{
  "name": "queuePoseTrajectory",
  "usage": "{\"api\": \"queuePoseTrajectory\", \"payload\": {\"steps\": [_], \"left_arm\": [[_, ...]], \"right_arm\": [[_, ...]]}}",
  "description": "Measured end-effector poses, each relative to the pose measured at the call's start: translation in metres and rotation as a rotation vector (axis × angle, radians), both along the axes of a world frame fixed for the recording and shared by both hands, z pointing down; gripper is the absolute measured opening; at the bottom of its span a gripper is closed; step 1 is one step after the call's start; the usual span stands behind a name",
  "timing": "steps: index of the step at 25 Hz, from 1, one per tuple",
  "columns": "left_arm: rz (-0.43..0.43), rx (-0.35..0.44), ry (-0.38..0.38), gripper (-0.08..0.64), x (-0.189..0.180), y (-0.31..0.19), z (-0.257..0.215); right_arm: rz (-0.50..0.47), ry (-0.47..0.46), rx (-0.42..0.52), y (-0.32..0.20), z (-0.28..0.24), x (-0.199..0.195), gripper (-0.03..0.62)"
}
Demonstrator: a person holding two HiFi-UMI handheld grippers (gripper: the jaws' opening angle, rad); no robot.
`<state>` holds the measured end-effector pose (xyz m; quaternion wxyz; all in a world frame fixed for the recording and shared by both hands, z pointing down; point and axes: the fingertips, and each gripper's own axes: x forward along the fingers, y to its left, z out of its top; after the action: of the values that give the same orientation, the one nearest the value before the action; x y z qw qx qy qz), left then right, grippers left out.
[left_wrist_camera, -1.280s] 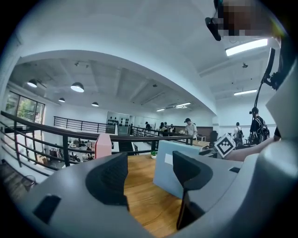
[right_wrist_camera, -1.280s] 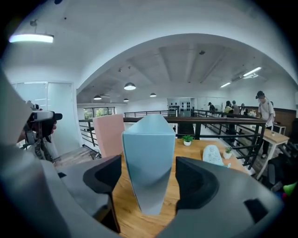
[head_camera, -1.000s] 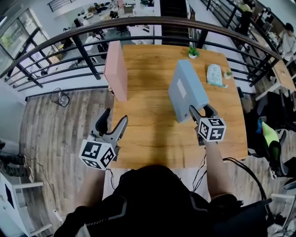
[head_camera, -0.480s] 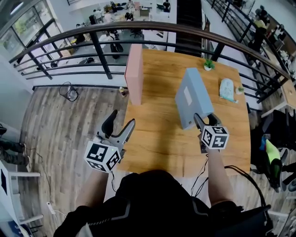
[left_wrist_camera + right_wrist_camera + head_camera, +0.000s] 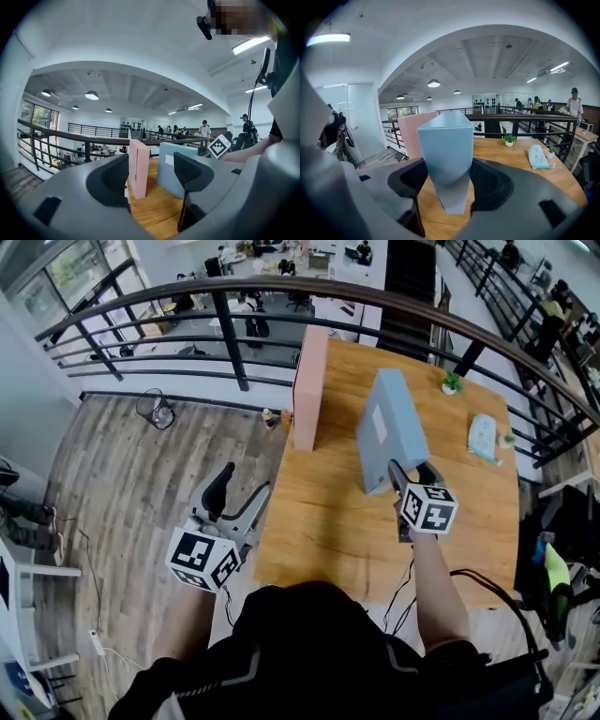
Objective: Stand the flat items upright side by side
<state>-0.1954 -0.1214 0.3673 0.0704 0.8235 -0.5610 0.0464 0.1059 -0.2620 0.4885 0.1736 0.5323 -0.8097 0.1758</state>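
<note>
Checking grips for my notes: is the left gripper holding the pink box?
No, the left gripper has its jaws open and empty, while the pink box stands upright on the table ahead of them.

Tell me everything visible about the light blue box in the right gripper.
The light blue box is a flat rectangular carton, matte like cardboard, with a small white label on its broad face. It is upright, narrow edge down, above the wooden table, right of the pink box and apart from it. Whether it touches the table is unclear. The right gripper clamps its near end between both fingers.
</note>
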Motion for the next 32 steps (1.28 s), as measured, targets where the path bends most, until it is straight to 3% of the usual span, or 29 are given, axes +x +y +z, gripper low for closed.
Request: {"api": "queuePoseTrajectory", "payload": {"steps": [17,25,32], "left_arm": [[-0.087,-0.020,-0.038,0.307,-0.092,0.018,0.012],[-0.097,-0.025,-0.032,0.307,-0.116,0.017,0.018],[-0.079,-0.028,-0.016,0.307,-0.115,0.013,0.020]], "right_arm": [[0.101,-0.027,-0.029,-0.057,0.000,-0.122,0.295],[0.126,-0.063,-0.041,-0.077,-0.002,-0.148,0.301],[0.098,-0.119,-0.079,-0.074,0.000,-0.156,0.313]]}}
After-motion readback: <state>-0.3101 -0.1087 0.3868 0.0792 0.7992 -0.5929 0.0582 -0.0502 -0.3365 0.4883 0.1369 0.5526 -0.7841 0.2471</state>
